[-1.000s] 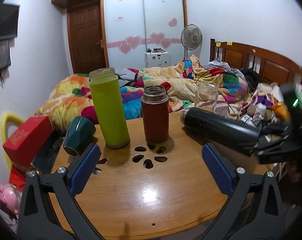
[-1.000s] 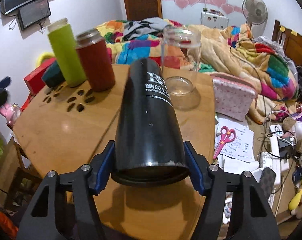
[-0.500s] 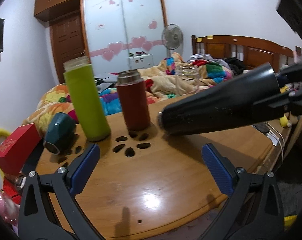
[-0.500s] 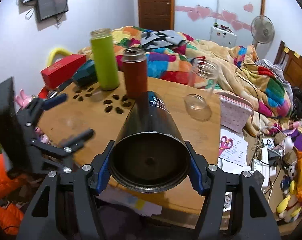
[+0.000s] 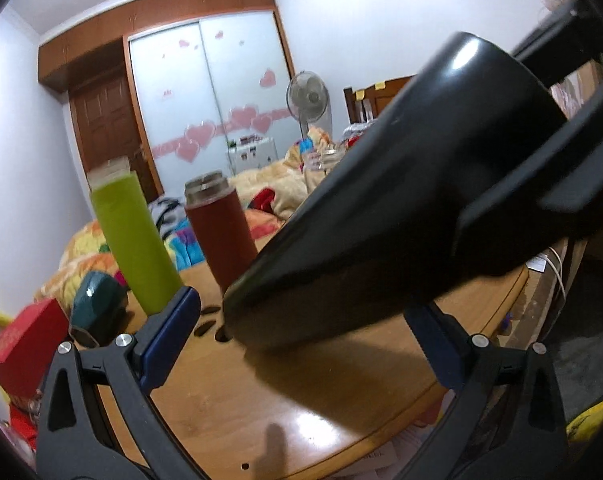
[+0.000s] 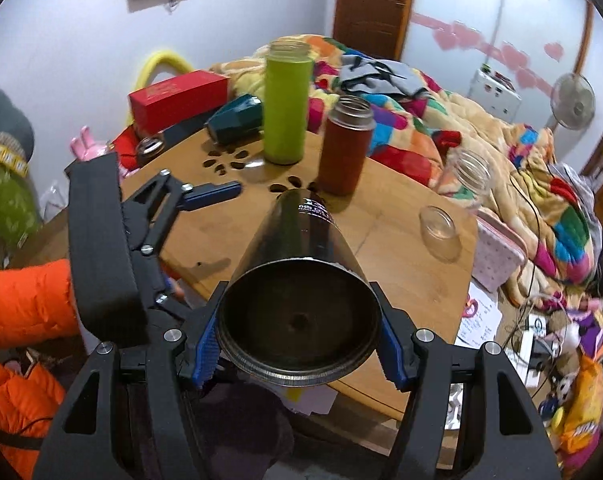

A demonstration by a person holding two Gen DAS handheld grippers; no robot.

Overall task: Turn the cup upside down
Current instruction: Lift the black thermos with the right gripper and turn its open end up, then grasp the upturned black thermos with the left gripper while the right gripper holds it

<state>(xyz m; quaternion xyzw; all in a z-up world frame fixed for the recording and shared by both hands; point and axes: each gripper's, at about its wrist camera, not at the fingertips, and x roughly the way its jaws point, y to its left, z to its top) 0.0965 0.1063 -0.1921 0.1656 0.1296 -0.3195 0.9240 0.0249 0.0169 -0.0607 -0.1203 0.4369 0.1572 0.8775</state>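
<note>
My right gripper [image 6: 297, 348] is shut on a tall black cup [image 6: 301, 276], gripped near its open mouth, which faces the camera. The cup tilts forward and down, its closed end just above the round wooden table [image 6: 381, 216]. In the left wrist view the black cup [image 5: 401, 208] slants across the frame, its lower end close over the table [image 5: 301, 392]. My left gripper [image 5: 301, 320] is open and empty, its blue pads on either side below the cup. It also shows in the right wrist view [image 6: 217, 192].
A green bottle [image 6: 286, 104], a red-brown flask [image 6: 343, 144], a teal cup on its side [image 6: 233, 118], a glass jar [image 6: 467, 176] and its lid [image 6: 439, 228] are on the table. A red box [image 6: 177, 98] sits beyond the left edge, a bed behind.
The right gripper has lifted and tipped the black cup further, closed end down toward the table. The left gripper moved in lower and closer under the cup, still open.
</note>
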